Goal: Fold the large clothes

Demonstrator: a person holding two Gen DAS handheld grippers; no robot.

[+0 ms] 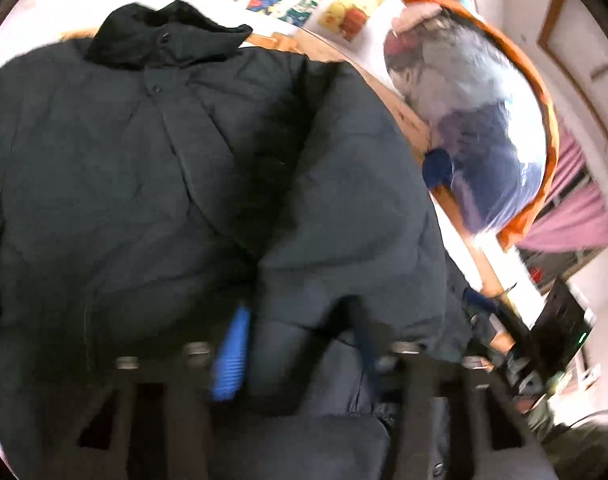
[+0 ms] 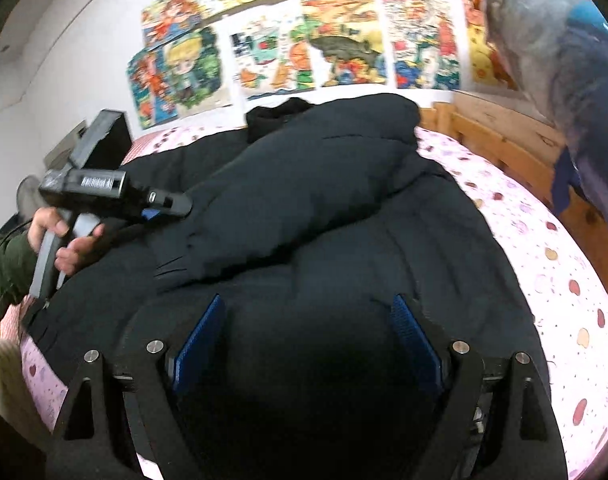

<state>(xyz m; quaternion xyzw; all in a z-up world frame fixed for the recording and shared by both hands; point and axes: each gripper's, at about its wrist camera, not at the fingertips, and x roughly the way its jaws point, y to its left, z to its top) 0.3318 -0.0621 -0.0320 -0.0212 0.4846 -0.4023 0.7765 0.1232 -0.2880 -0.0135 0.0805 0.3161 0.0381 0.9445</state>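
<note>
- The right gripper (image 2: pixel 305 344) is closest to us. Its two blue pads (image 2: pixel 198 344) stand wide apart, low over the near edge of the big puffy black jacket (image 2: pixel 304 220). Nothing is pinched between them yet.
- The left gripper (image 1: pixel 300 344) has its jaws close together, with a fold of the jacket's dark cloth bunched between them. Only one blue pad shows clearly, so I cannot tell if the grip is tight.
- The jacket lies on the pink spotted bed sheet (image 2: pixel 543 248). Its long way runs away from both grippers, toward the black hood (image 1: pixel 164 32) at the far end.
- One fat sleeve (image 2: pixel 304 192) lies folded across the middle.
- Both hands sit at the bottom end, left hand (image 2: pixel 70 240) beside the left edge.
- Far off, bright cartoon posters (image 2: pixel 304 40) cover the wall.
</note>
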